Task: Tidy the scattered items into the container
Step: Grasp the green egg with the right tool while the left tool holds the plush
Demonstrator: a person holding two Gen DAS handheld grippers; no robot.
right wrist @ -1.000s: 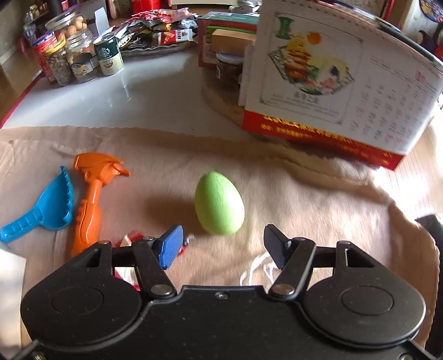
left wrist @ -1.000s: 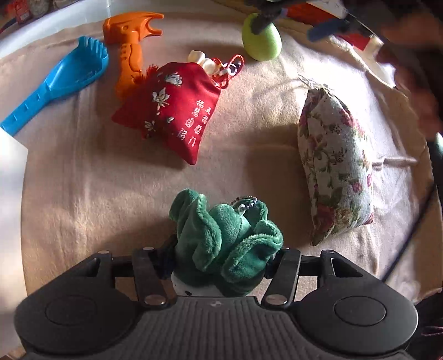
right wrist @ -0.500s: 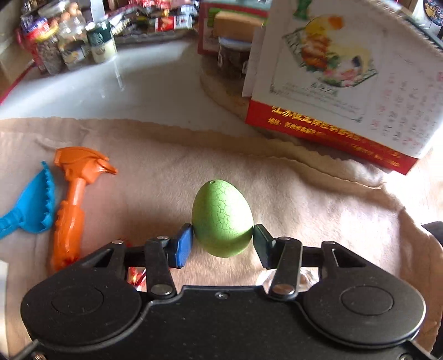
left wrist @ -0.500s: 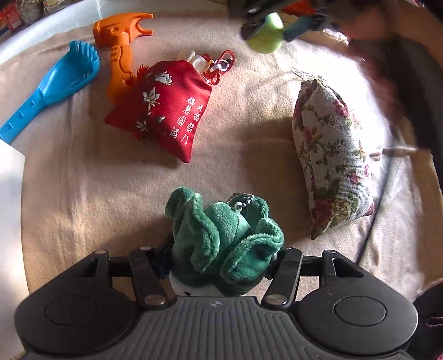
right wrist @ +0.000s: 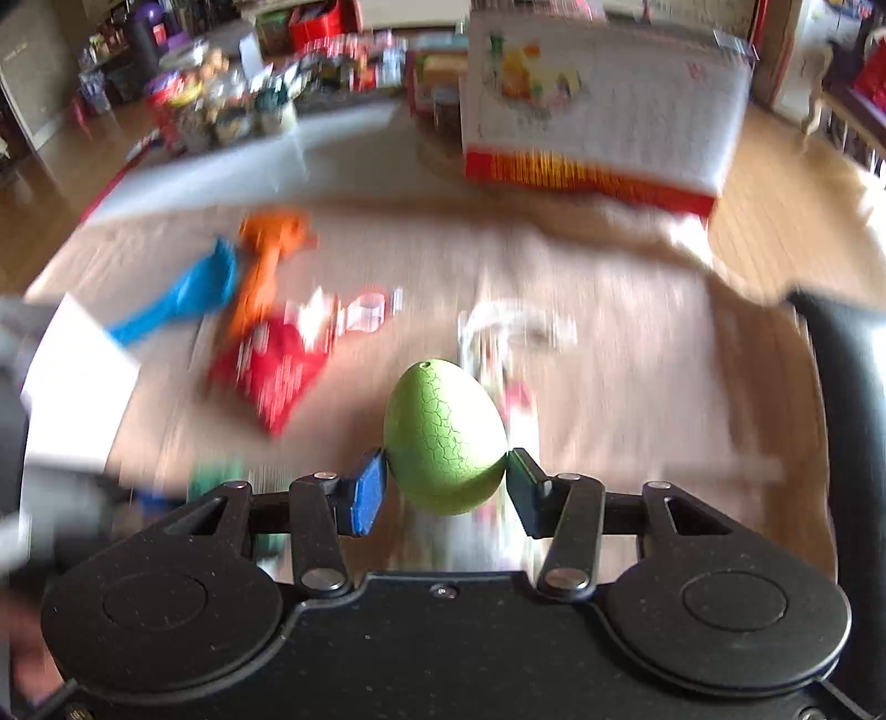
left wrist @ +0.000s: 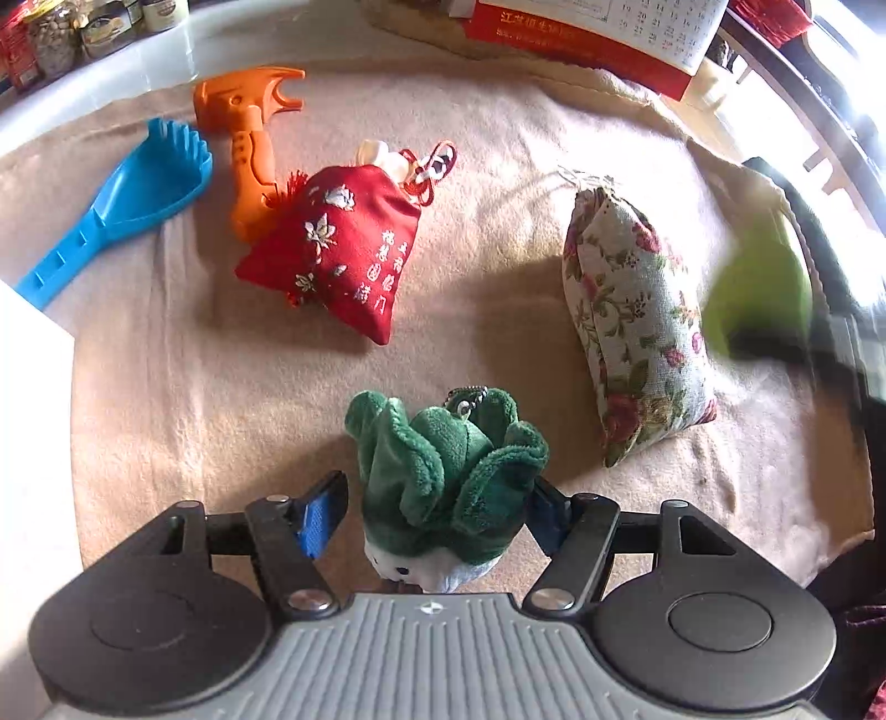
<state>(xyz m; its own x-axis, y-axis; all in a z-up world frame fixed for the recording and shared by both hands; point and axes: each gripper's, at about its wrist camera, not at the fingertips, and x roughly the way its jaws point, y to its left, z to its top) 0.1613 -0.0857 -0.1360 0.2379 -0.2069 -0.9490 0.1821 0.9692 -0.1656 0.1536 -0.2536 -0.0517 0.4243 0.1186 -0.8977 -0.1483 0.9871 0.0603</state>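
Observation:
A green plush toy (left wrist: 448,459) rests on the beige cloth (left wrist: 194,399) between the fingers of my left gripper (left wrist: 434,498). Its jaws are opening: the left blue pad (left wrist: 321,509) stands clear of the plush, while the right one is hidden behind the fabric. My right gripper (right wrist: 446,487) is shut on a green crackle-patterned egg (right wrist: 443,432), held above the cloth. In the left wrist view the egg (left wrist: 758,293) is a blur at the right. Also on the cloth are a red embroidered pouch (left wrist: 332,249), a floral pouch (left wrist: 631,327), an orange toy hammer (left wrist: 249,127) and a blue toy rake (left wrist: 127,199).
A white flat-sided object (left wrist: 27,399) cuts in at the left edge; I cannot tell what it is. A desk calendar (left wrist: 598,33) stands behind the cloth, and jars (left wrist: 55,33) stand at the back left. A dark curved chair back (right wrist: 847,415) rises at the right.
My right gripper closed on the green egg, lifted it off the far cloth and carried it toward the near right. My left gripper's jaws widened, and its left pad came off the plush.

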